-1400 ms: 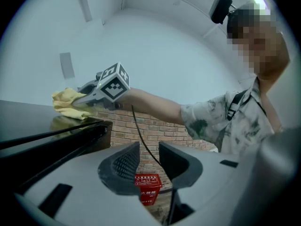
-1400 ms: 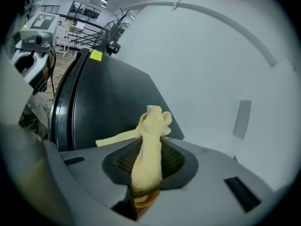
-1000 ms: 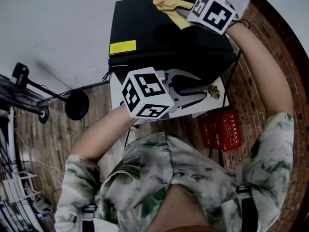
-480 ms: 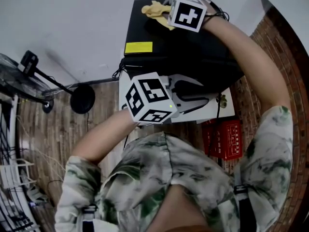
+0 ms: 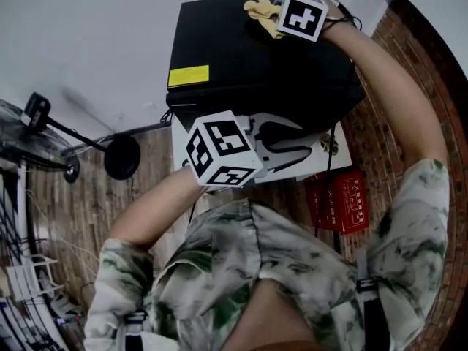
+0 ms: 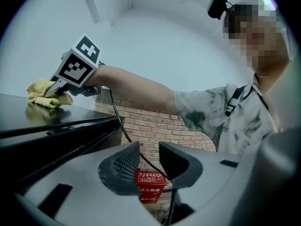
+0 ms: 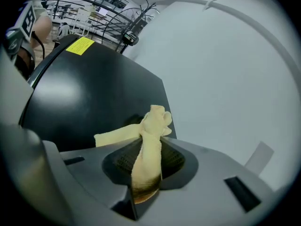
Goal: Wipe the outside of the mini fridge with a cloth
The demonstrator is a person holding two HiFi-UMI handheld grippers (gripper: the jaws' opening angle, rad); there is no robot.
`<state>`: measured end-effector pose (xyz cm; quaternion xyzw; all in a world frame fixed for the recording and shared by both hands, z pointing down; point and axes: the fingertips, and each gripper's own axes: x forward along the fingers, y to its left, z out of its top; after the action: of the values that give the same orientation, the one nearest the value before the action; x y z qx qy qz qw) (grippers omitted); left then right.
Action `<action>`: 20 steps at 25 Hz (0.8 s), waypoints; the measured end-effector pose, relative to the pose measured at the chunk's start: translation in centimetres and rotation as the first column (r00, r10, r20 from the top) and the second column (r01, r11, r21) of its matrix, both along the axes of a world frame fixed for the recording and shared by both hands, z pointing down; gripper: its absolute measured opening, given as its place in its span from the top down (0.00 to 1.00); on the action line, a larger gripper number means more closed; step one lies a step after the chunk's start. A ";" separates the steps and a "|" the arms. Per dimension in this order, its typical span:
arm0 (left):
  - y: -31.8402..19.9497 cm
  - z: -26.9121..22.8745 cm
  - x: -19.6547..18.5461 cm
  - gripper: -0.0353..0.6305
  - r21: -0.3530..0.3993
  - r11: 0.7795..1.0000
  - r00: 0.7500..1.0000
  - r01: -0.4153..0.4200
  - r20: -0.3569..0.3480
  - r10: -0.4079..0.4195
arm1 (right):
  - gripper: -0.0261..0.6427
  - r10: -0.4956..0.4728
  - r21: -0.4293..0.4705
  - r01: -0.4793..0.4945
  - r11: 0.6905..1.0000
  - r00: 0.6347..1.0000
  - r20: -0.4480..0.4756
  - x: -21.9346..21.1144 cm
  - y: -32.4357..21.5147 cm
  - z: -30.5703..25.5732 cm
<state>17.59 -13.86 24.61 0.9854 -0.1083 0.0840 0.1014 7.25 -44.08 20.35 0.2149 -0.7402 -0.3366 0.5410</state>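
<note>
The black mini fridge [image 5: 241, 57] stands against a white wall, seen from above in the head view. My right gripper [image 5: 278, 22] rests on the back of its top, shut on a yellow cloth [image 5: 262, 9]. In the right gripper view the cloth [image 7: 151, 126] is pinched between the jaws of the right gripper [image 7: 146, 147], and its free end lies on the fridge top [image 7: 84, 93]. My left gripper [image 5: 313, 142] hangs in front of the fridge, lower down, open and empty. The left gripper view shows the left gripper [image 6: 149, 159] with a narrow gap between its jaws, and the cloth [image 6: 44, 92] far off.
A yellow label [image 5: 188, 75] sits on the fridge top's left. The fridge stands on a white base [image 5: 333, 163]. A red box [image 5: 340, 199] lies on the brick-patterned floor at the right. A black stand with a round foot [image 5: 121, 158] is at the left.
The right gripper swept the cloth leftward along the back of the fridge top, then back to the right. The left gripper stayed where it was.
</note>
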 end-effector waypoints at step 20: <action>-1.6 0.1 6.5 0.77 0.006 1.000 1.000 -0.012 -0.010 0.012 | 0.82 0.122 -0.013 -0.121 0.993 0.991 0.062 13.1 -2.9 0.6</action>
<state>24.10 -15.48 24.75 0.9867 -0.1023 0.0792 0.0987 20.40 -47.01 20.94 0.2675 -0.7439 -0.2925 0.5381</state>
